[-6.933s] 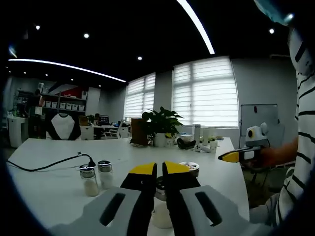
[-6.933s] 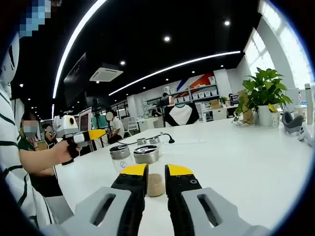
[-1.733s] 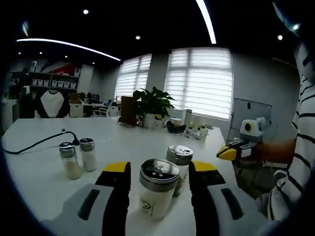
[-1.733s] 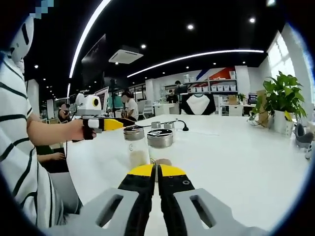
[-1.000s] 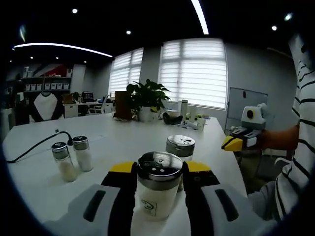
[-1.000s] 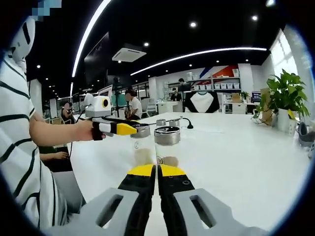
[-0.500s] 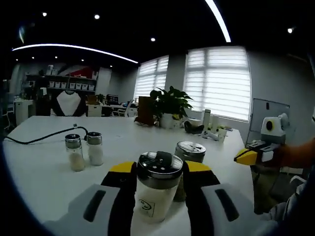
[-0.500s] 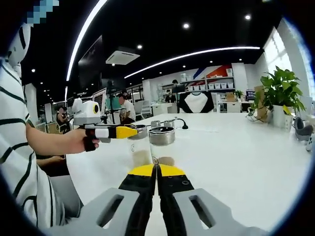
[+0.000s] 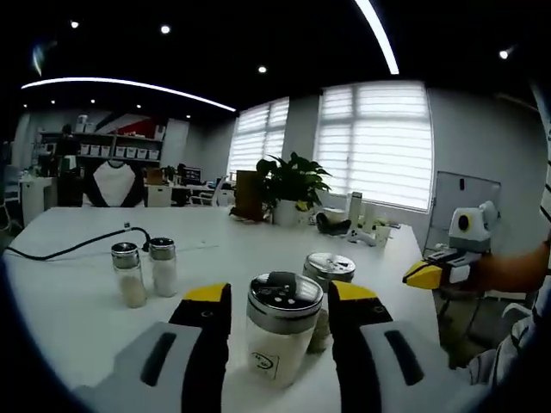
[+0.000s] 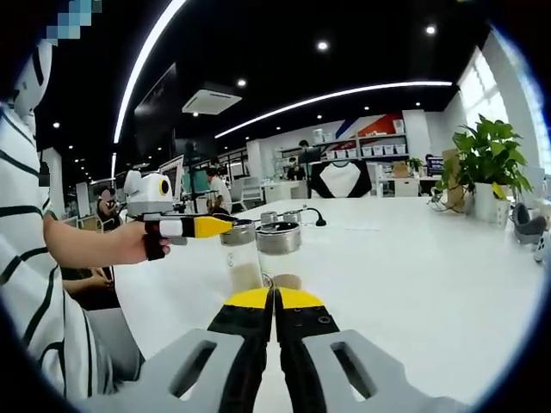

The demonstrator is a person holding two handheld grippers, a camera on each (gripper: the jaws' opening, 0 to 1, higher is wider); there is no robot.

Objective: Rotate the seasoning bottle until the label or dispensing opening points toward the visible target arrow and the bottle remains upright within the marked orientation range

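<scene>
A seasoning bottle (image 9: 282, 340) with a perforated silver lid and pale contents stands upright on the white table (image 9: 77, 318); a small printed mark on it faces the left gripper view. My left gripper (image 9: 280, 294) is open, one yellow-tipped jaw on each side of the bottle, with small gaps. In the right gripper view the same bottle (image 10: 242, 258) stands beside the left gripper (image 10: 205, 226), which a hand holds. My right gripper (image 10: 274, 298) is shut with nothing between its jaws, low in front of the bottles. In the left gripper view the right gripper (image 9: 428, 274) is at the far right.
A second silver-lidded bottle (image 9: 329, 274) stands just behind the first, also seen as the nearer bottle (image 10: 280, 249). Two small shakers (image 9: 145, 271) stand to the left near a black cable (image 9: 65, 249). A potted plant (image 9: 293, 185) and small items sit at the table's far end.
The left jaws, shut on the bottle half a second ago, have spread apart and let it go. The bottle stays upright. The right gripper stays shut.
</scene>
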